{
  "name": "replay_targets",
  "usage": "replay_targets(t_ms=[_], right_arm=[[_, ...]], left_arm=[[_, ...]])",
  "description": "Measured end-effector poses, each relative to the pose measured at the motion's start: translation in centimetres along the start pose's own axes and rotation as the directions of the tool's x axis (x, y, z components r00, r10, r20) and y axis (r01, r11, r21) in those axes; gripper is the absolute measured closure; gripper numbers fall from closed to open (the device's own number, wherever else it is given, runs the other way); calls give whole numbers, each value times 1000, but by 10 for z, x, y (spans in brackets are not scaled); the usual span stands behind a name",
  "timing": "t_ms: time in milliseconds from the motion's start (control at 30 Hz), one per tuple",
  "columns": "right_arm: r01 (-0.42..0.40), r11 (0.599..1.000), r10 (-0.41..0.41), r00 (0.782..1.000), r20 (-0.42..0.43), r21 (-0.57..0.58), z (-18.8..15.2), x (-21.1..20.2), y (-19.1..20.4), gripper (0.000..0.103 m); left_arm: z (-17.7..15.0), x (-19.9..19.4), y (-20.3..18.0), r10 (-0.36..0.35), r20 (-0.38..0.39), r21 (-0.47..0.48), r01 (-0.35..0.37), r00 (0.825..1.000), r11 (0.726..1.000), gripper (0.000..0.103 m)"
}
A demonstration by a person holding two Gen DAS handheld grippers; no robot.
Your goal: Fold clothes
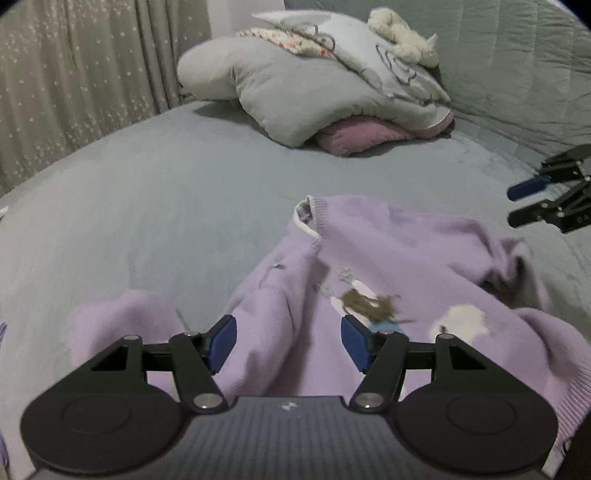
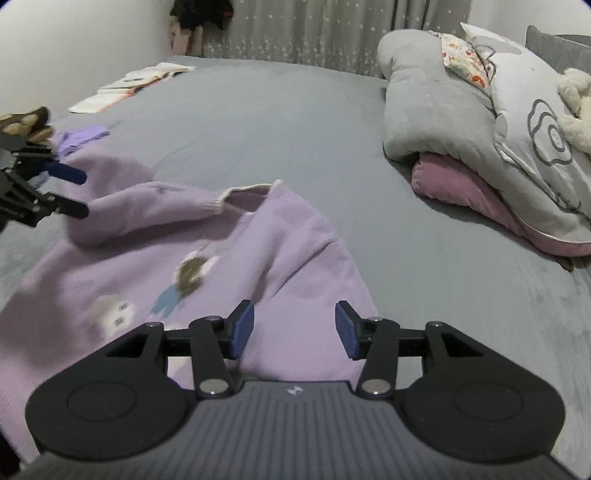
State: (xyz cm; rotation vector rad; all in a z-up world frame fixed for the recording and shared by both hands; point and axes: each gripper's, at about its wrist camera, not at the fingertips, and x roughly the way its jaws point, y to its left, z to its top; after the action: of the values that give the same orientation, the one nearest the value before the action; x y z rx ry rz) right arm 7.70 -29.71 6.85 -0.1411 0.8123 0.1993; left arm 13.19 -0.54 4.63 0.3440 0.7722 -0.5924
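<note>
A lilac knitted sweater [image 1: 388, 258] with a small figure motif lies rumpled on the grey bed [image 1: 166, 192], neck opening toward the pillows. My left gripper [image 1: 288, 343] hangs open just above the sweater's near part, nothing between its blue pads. In the right wrist view the same sweater [image 2: 229, 251] spreads left of centre. My right gripper [image 2: 294, 329] is open over its near right edge, pads apart and empty. Each gripper shows in the other's view: the right one [image 1: 521, 205] at the far right, the left one [image 2: 79, 192] at the far left, both open.
A heap of grey and pink pillows [image 1: 306, 92] with a white plush toy [image 1: 402, 35] sits at the head of the bed. Papers [image 2: 136, 85] lie at the far bed corner. A small purple garment [image 2: 81, 138] lies beyond the sweater. Starred curtains [image 1: 74, 81] hang behind.
</note>
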Motion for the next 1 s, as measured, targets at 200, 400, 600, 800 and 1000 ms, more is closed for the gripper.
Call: replay_targets(t_ms=[200,400,600,800,1000], right_arm=[[17,1000,-17,1000,-17,-8,20,67,-19,52],[10,1000,-9,999,-32,28,34,125,-40,52],[16,997,-10,998,-68,76,33,169,-49,53],[40,999,-40,999,13,15,41,167,-35,97],[118,993,-118,989,87,11,68,172,-31,98]], left_arm=[[4,51,18,-38,-85,-8,38,996,999,63],[1,56,40,-46,-66,-100,39,997,994,95],[-2,51,80,97,-8,-236,-96,995,967,97],[-5,61,117,237,-9,-373,-223,971,900,97],[-5,72,145,317,-5,-479,-281,948,832,97]])
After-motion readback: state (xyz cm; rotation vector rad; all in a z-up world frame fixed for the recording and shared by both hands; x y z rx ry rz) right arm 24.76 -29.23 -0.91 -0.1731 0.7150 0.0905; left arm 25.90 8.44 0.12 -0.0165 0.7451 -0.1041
